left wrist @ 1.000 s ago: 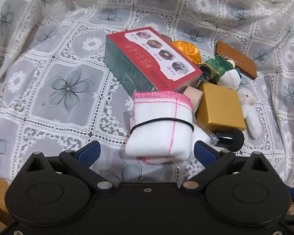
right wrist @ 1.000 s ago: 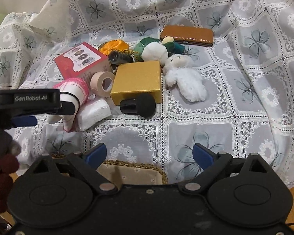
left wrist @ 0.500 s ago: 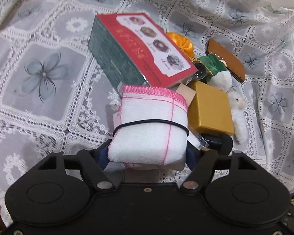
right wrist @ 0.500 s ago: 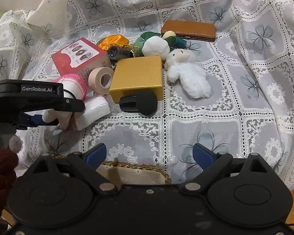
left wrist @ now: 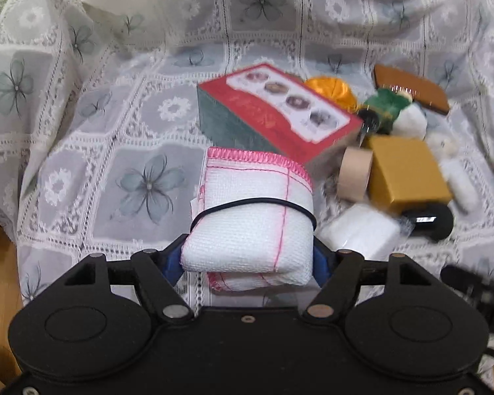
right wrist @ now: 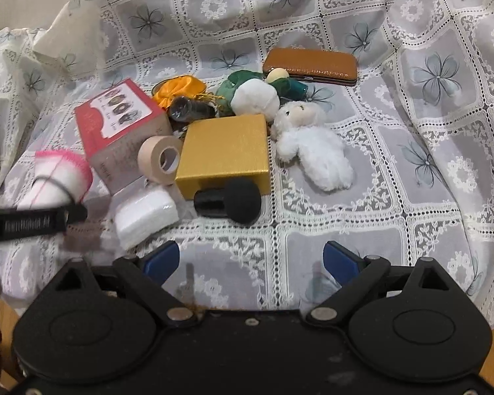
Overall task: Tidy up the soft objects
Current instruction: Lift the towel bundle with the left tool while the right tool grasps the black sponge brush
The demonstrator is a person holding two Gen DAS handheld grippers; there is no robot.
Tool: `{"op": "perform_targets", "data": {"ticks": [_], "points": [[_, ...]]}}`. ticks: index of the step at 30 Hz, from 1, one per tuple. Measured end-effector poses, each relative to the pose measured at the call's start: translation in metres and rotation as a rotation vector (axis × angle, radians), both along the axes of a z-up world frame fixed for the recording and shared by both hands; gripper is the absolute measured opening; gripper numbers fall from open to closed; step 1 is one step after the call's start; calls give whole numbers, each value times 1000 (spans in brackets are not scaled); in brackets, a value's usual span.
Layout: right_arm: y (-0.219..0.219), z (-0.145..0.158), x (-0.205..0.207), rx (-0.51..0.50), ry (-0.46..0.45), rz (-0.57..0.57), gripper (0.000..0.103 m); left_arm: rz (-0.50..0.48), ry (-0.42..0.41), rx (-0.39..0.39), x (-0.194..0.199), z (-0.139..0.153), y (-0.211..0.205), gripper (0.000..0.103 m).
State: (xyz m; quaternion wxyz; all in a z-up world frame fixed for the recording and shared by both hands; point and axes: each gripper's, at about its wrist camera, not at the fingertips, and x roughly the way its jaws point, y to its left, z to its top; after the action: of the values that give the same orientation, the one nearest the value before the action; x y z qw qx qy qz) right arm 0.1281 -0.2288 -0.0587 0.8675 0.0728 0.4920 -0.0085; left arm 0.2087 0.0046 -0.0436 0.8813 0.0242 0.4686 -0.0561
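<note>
A rolled white cloth (left wrist: 250, 227) with a pink hem and a black band around it sits between the blue pads of my left gripper (left wrist: 247, 258), which is shut on it. The right wrist view shows the same cloth (right wrist: 61, 177) at the far left. My right gripper (right wrist: 252, 260) stands open over bare lace tablecloth (right wrist: 313, 230), nothing between its fingers. Beyond it lie a white plush lamb (right wrist: 313, 151), a green and white plush (right wrist: 255, 97), an orange satin pouch (right wrist: 178, 90) and a white wrapped pad (right wrist: 145, 214).
Among the soft things are a red box (right wrist: 120, 121), a gold box (right wrist: 225, 151), a tape roll (right wrist: 159, 159), a black puff (right wrist: 229, 200) and a brown case (right wrist: 311, 65). The cloth-covered surface ends in wooden floor at the lower left (left wrist: 0, 263).
My left gripper has gone from wide open around the cloth roll to shut on it, and has drawn back a little from the pile. The right gripper stays open and hardly moves.
</note>
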Motion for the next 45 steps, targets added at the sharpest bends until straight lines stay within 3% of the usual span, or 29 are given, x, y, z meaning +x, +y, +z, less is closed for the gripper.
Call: {"op": "perform_targets", "data": {"ticks": [5,10,24,26,34,45], "points": [[2,-6,15,-10,-4,-16,91,36,27,27,4,-16,7,69],[3,-16,28,-15,3,-41,88,36,41,7,10,-24,10,74],[20,-35,56,-64,8,-47,88,34,67,-23,20,-38,7,95],[22,-37,58,-77,4,-47,88,33,65,-21,19,-39,7,96],[20,-36,58,-70,0,-39,67,29,62,-23,19,-38,8,96],[20,-38,50,-78,18,-42,68,19,47,-1,17,-36,7,96]]}}
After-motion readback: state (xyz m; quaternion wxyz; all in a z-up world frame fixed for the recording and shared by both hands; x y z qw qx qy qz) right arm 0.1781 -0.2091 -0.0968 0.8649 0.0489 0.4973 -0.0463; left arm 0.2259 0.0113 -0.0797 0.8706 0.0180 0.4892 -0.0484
